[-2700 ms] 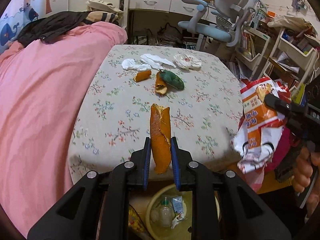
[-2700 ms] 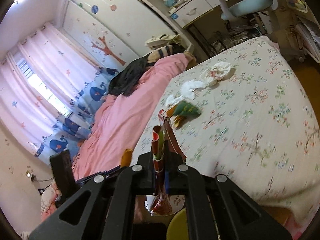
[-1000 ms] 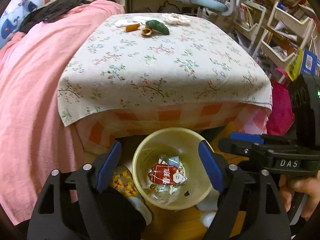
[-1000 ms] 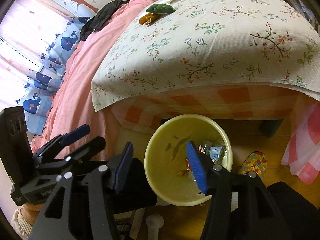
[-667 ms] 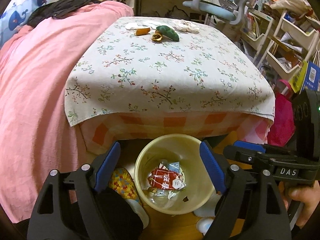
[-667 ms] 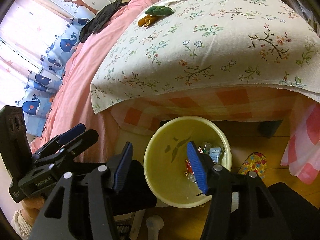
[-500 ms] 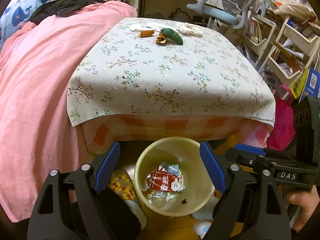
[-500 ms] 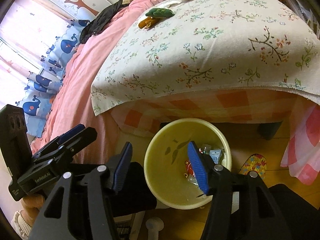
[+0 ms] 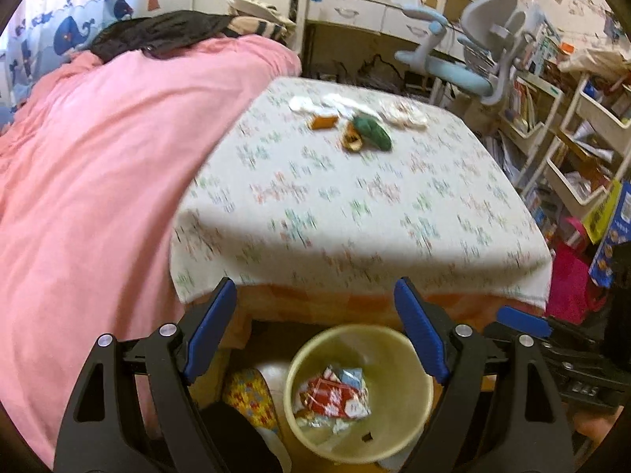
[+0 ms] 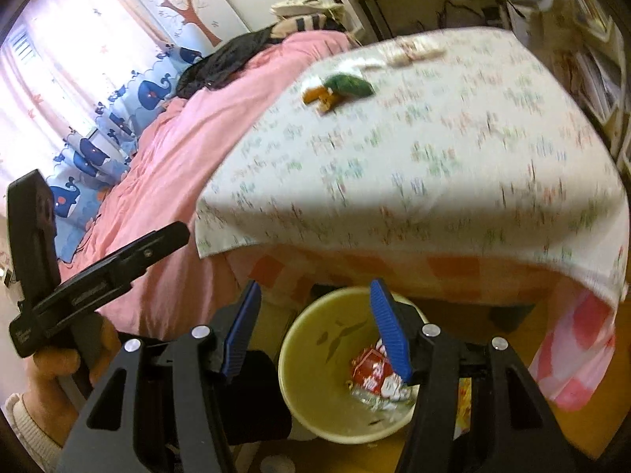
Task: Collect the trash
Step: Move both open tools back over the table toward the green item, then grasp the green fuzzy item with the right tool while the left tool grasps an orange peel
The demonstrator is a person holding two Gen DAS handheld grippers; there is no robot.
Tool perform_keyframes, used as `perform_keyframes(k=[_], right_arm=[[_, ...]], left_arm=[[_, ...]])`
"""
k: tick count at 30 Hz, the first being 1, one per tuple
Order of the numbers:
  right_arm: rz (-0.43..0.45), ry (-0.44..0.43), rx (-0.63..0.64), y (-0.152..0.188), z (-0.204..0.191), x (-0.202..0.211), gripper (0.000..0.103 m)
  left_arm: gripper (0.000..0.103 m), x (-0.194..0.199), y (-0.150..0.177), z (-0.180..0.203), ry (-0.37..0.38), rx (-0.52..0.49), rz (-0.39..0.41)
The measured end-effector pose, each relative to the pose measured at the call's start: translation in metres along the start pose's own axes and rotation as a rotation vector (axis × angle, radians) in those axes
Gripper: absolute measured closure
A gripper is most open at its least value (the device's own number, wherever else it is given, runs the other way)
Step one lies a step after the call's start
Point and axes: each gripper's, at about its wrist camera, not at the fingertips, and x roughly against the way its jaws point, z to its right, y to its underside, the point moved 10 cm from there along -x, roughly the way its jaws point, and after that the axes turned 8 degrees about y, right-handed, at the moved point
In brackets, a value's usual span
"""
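- Your left gripper (image 9: 315, 331) is spread wide with nothing between its pads, above the yellow bin (image 9: 418, 425).
- Your right gripper (image 10: 315, 329) is released too, empty, over the same bin.
- Red wrappers (image 9: 335, 394) lie in the bin.
- Orange peels (image 9: 324, 122), a green wrapper (image 9: 372, 132) and tissues (image 9: 406, 112) sit at the table's (image 9: 355, 216) far end.

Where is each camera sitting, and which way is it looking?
Left wrist: rides on the left gripper, looking down over its open blue fingers at the yellow bin and floral table.
Right wrist: rides on the right gripper, looking likewise; the person's left hand shows holding the other gripper.
Shared: the bin, the red wrapper inside it, the table, the green scrap, the pink blanket.
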Motion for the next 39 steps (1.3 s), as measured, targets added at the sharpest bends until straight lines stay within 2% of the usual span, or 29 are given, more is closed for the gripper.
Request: perform_keyframes(k=[10, 17, 23, 32, 39], right_arm=[[0.035, 0.07, 0.137, -0.081, 0.003, -0.026, 0.046], [0.03, 0.081, 0.164, -0.12, 0.009, -0.067, 0.046], [0.038, 0.105, 0.189, -0.144, 0.01, -0.093, 0.046], [0.01, 0.166, 0.255, -0.168, 0.021, -0.145, 0.046], [-0.001, 0.166, 0.284, -0.174, 0.022, -0.157, 0.046]], left_arm=[[0.023, -0.032, -0.066, -0.021, -0.034, 0.022, 0.027], [0.023, -0.065, -0.115, -0.044, -0.043, 0.108, 0.055], [0.023, -0.103, -0.147, -0.05, -0.043, 0.126, 0.054], [0.023, -0.176, -0.187, -0.041, -0.028, -0.017, -0.006], [0.023, -0.215, -0.199, -0.036, -0.012, -0.105, -0.068]])
